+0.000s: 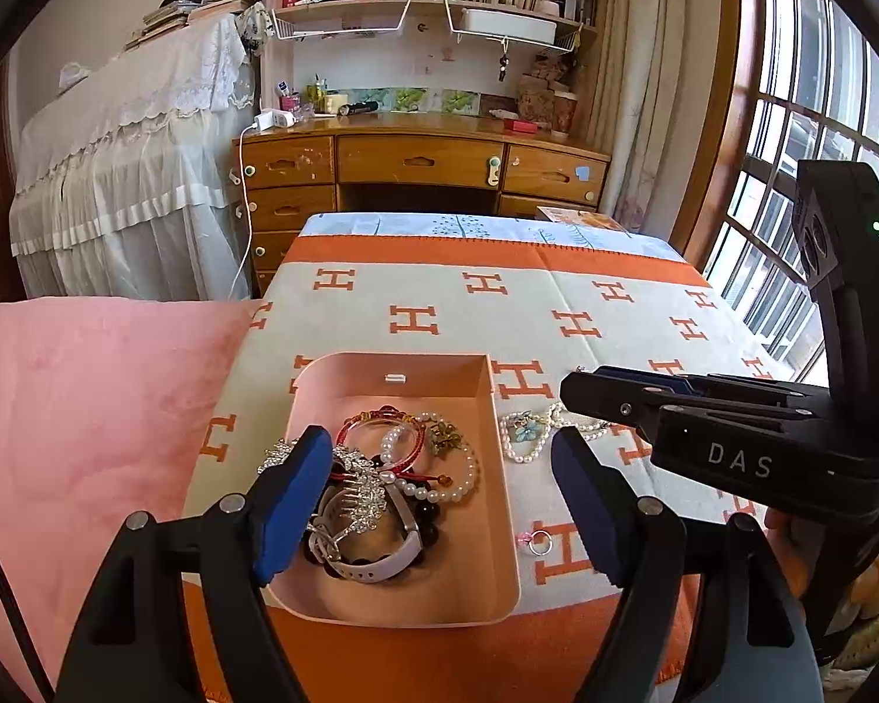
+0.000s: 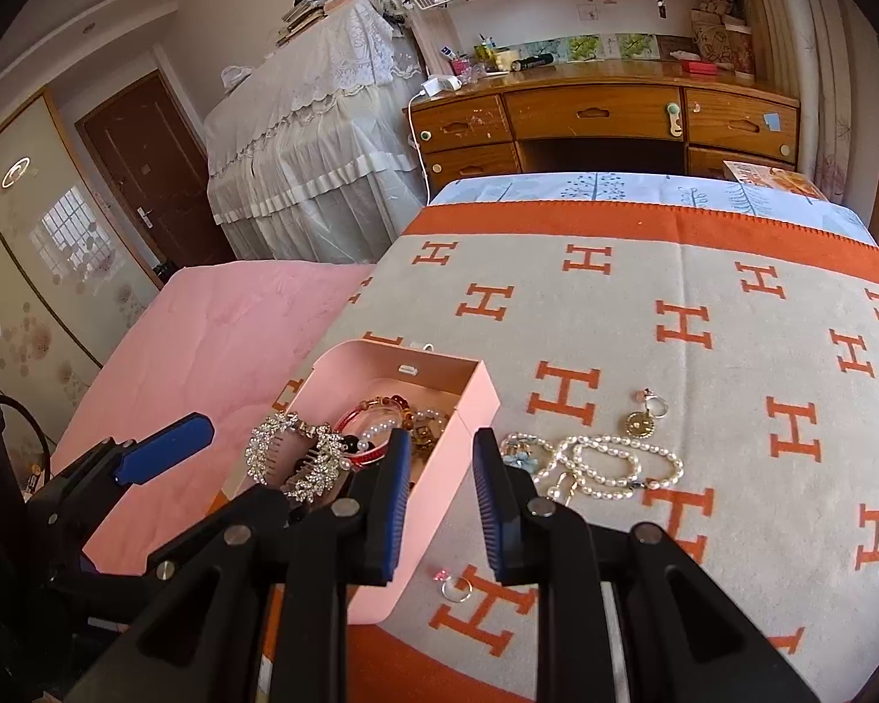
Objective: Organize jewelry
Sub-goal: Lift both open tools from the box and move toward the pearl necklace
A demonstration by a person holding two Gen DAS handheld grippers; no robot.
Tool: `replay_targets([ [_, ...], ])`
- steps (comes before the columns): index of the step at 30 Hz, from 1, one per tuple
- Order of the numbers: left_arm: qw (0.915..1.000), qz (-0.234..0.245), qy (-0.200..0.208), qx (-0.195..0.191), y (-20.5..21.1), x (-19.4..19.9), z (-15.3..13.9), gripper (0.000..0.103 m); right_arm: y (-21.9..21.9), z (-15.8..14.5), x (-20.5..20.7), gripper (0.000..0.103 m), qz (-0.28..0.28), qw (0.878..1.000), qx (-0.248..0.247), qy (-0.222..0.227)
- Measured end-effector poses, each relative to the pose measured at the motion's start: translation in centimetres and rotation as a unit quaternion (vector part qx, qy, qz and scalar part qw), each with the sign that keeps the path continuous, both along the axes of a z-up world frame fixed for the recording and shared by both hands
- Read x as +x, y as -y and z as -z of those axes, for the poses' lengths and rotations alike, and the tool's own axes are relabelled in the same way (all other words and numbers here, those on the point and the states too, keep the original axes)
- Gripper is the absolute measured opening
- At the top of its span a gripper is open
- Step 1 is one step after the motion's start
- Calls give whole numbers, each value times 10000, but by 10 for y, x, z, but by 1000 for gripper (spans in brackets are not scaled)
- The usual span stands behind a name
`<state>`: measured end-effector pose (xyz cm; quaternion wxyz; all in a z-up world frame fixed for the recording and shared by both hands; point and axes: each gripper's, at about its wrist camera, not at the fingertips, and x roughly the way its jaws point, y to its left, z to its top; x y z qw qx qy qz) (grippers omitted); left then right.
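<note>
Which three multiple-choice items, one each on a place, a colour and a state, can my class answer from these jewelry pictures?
1. Where does the pink-stone ring lie?
A. on the blanket, beside the pink box
B. inside that box
C. on the wooden desk

2. What colour are the H letters on the blanket?
A. blue
B. orange
C. green

3. How does the left tool stand?
A. shut on the watch
B. shut on a pearl strand
C. open, gripping nothing

Answers:
1 A, the ring rests on the cloth outside the box wall.
2 B, every H is orange.
3 C, its pads stand wide apart and press on nothing.
</note>
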<state>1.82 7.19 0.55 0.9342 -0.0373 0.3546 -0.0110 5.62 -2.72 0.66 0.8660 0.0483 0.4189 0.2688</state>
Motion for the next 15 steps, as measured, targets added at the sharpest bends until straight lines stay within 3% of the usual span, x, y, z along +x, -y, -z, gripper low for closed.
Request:
replay_targets([
  [15, 9999, -9, -92, 95, 26, 6, -11, 77, 70, -4, 5, 22, 515, 9985, 107, 133],
])
